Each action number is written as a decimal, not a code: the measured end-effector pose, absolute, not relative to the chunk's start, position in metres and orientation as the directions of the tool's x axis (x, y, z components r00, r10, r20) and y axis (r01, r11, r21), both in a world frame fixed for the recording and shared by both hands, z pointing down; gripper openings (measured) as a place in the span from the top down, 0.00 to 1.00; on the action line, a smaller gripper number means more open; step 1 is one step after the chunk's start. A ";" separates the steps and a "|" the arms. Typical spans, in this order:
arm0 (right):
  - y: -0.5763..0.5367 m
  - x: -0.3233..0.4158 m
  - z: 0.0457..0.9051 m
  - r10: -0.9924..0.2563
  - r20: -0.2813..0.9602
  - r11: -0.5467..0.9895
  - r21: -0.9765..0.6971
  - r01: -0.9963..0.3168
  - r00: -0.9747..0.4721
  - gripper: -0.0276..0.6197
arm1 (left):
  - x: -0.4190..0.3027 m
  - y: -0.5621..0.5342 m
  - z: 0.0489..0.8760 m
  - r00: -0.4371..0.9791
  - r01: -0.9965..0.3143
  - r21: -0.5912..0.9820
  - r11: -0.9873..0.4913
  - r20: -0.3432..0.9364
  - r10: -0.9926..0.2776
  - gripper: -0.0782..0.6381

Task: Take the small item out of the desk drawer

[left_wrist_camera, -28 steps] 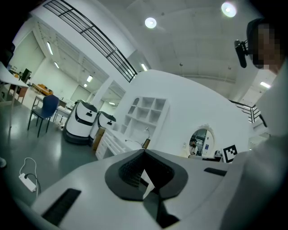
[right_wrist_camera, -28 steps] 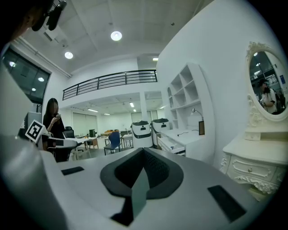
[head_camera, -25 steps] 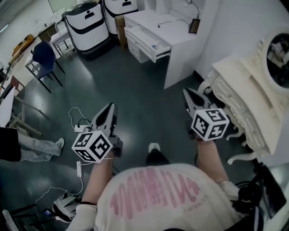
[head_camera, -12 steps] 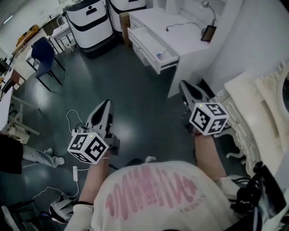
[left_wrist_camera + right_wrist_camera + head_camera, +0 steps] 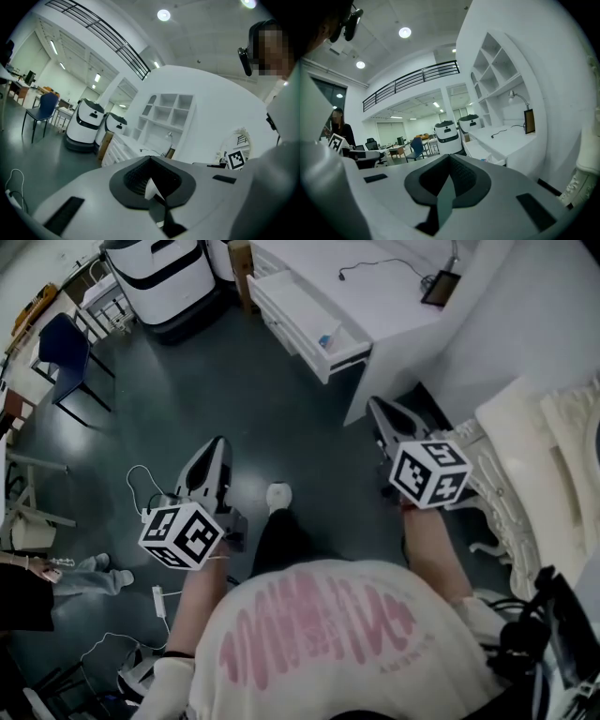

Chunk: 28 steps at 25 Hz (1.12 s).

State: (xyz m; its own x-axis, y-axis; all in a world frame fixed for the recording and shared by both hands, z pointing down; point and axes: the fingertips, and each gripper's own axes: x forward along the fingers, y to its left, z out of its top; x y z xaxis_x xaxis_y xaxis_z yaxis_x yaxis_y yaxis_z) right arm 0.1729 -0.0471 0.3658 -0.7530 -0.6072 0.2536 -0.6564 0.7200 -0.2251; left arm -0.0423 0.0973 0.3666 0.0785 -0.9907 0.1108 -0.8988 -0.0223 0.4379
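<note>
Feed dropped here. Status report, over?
Left gripper, right gripper shut, empty. Small blue item lies in open drawer, untouched. Desk ahead, nothing in the way.

The white desk [image 5: 398, 315] carries a black cable [image 5: 361, 268]; its open drawer [image 5: 291, 310] holds a small item [image 5: 327, 338].

**Surroundings: Items Outside the Task**

The dark floor [image 5: 216, 381] carried a blue chair [image 5: 56, 341] at the far left, with a white-and-black machine [image 5: 155, 273] near it. Ornate cream furniture [image 5: 534, 456] with carved legs stood at the right edge. A small dark screen [image 5: 441, 287] leaned upright near a white wall. Open white shelving [image 5: 494, 65] was mounted above the screen, with a lamp [image 5: 513, 96] beneath the shelves. A black railing [image 5: 410, 79] ran along an upper level, below round ceiling lights [image 5: 404, 32].
</note>
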 end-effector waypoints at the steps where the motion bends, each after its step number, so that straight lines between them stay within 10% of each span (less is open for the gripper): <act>1: -0.058 0.167 0.368 -0.611 0.255 0.717 -0.223 -0.661 -0.749 0.93 | -0.049 0.084 0.369 0.082 -0.898 0.439 -0.026 0.110 -0.991 0.85; 28: -0.318 0.029 0.395 -0.742 0.389 0.523 -0.175 -0.834 -0.547 0.93 | -0.239 -0.216 0.364 0.281 -0.886 0.418 -0.202 0.136 -0.950 0.85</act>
